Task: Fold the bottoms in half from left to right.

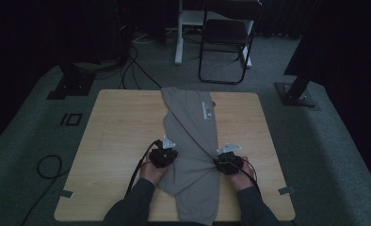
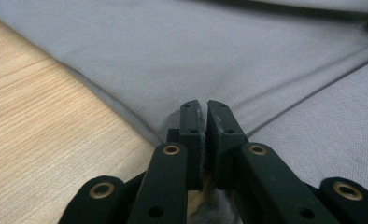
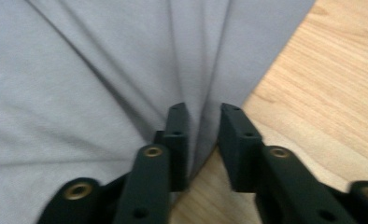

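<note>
1. A square light wooden table (image 1: 117, 136) stands on grey carpet in a dim room, with a black folding chair (image 1: 226, 42) beyond its far edge.
2. A grey fabric garment with a small white print (image 1: 195, 141) lies lengthwise down the middle of the table, from the far edge to the near edge, where it hangs over. It narrows where the two grippers meet it, and creases fan out from both points.
3. The person's forearms in dark sleeves (image 1: 132, 207) come in from the near edge, a hand behind each gripper.
4. The left black two-jaw gripper (image 1: 163, 155) sits at the garment's left edge. In the left gripper view (image 2: 204, 122), its jaws are pressed almost together over a fold of the grey cloth, with some fabric bunched beneath them.
5. The right black two-jaw gripper (image 1: 228, 161) sits at the garment's right edge. In the right gripper view (image 3: 203, 135), its jaws stand spread a little, with the garment's edge running between them and bare wood showing below.
</note>
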`<state>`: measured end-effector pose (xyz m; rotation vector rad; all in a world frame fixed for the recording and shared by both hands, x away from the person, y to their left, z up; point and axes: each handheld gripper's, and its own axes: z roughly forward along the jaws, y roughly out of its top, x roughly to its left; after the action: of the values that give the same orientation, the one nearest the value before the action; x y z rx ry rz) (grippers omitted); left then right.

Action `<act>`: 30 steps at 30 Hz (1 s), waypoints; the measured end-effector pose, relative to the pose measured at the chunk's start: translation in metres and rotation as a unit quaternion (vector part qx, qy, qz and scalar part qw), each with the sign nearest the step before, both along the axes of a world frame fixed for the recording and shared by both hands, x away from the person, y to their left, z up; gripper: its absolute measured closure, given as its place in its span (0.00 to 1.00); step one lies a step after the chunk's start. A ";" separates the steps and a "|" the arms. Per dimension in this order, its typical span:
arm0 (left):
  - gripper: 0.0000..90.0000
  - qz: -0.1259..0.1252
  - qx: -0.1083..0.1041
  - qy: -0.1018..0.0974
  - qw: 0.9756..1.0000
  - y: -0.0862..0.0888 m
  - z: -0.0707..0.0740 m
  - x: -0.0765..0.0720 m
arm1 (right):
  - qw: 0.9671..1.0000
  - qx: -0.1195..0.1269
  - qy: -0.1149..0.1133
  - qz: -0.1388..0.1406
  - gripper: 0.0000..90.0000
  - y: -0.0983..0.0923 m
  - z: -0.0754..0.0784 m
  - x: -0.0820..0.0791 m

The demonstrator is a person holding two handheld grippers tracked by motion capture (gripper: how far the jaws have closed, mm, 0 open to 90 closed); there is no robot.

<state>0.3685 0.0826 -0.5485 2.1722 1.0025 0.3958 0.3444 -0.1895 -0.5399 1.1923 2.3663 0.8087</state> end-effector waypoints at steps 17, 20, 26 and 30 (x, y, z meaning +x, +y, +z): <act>0.95 0.070 0.024 -0.017 0.997 0.027 0.001 0.052 | 0.999 0.035 -0.027 -0.015 0.80 0.035 -0.007 0.049; 0.95 0.084 0.020 -0.017 0.996 0.028 0.000 0.065 | 0.999 0.037 -0.024 -0.018 0.78 0.036 -0.007 0.064; 0.93 0.100 0.003 -0.010 0.995 0.026 0.000 0.081 | 0.998 0.047 -0.027 -0.021 0.76 0.033 -0.008 0.082; 0.83 0.100 -0.010 -0.004 0.995 0.032 0.006 0.078 | 0.998 0.058 -0.029 -0.018 0.76 0.029 -0.010 0.082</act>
<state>0.4470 0.1141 -0.5423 2.0570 1.2178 0.4854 0.4269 -0.1602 -0.5498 1.2366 2.2710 0.9666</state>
